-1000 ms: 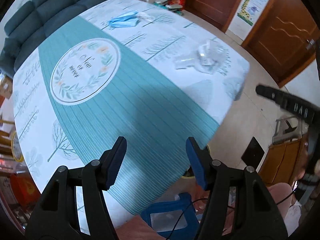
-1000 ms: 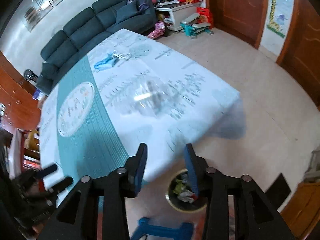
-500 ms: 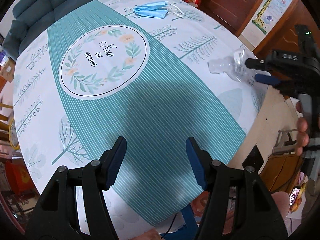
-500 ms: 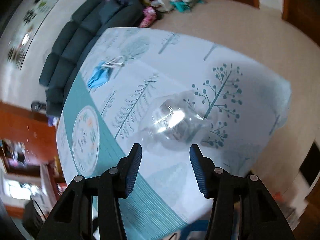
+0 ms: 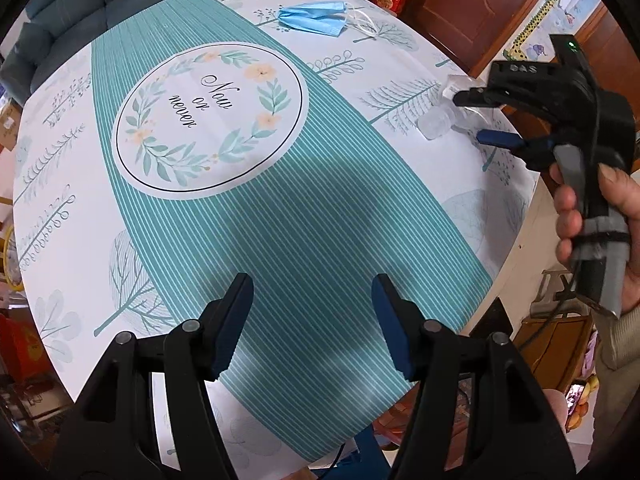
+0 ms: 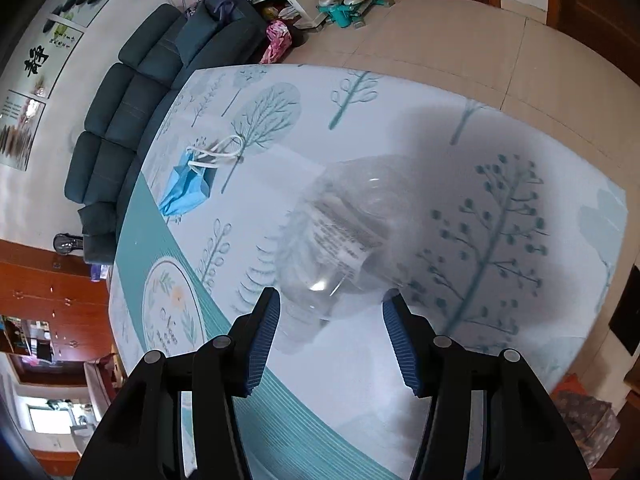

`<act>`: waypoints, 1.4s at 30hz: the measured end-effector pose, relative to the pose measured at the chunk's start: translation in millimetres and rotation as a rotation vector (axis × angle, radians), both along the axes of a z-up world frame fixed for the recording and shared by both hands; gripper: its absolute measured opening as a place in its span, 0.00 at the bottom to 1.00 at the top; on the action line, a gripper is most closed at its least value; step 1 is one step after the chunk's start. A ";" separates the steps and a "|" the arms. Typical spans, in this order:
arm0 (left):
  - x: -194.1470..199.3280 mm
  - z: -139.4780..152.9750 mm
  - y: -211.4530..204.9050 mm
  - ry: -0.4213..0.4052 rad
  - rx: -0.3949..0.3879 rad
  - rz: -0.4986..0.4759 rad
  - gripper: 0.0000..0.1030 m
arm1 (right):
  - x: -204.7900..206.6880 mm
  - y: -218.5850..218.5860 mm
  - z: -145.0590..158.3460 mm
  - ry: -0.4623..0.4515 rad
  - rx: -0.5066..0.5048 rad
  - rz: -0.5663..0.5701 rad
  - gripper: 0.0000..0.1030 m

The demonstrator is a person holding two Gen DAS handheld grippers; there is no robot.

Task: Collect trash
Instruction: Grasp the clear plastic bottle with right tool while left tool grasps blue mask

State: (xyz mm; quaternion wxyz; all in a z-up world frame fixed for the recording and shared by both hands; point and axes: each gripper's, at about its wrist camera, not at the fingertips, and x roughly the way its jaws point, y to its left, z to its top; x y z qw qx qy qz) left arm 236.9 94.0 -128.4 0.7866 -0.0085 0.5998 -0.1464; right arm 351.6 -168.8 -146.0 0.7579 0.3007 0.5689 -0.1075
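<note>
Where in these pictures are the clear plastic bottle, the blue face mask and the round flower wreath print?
clear plastic bottle [image 6: 344, 236]: right wrist view, on its printed label.
blue face mask [image 5: 316, 18]: left wrist view, on the pleated middle.
flower wreath print [image 5: 212, 116]: left wrist view, on the white centre by the lettering.

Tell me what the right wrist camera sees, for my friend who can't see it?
The right gripper, jaws opening, hovers over a crushed clear plastic bottle lying on a tree-patterned tablecloth. A blue face mask lies farther back, near a dark sofa.
</note>
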 end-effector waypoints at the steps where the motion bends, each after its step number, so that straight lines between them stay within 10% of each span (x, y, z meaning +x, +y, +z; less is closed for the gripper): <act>1: 0.9 0.4 0.6 -0.002 -0.003 0.001 0.57 | 4.6 5.0 -1.5 -0.001 0.000 0.000 0.53; 8: 16.1 4.2 8.0 -0.023 0.001 0.017 0.57 | 25.2 40.9 -11.9 0.016 -0.136 0.076 0.52; 12: 29.7 12.1 9.6 -0.078 0.033 0.003 0.57 | 25.8 48.4 -13.9 -0.008 -0.188 0.136 0.28; 23: 112.8 36.6 -8.7 -0.167 0.038 -0.006 0.57 | 54.7 42.8 -2.5 -0.086 -0.234 0.244 0.28; 42: 297.3 -25.7 -33.6 0.017 -0.253 0.427 0.57 | 183.3 20.3 33.1 -0.220 -0.320 0.319 0.28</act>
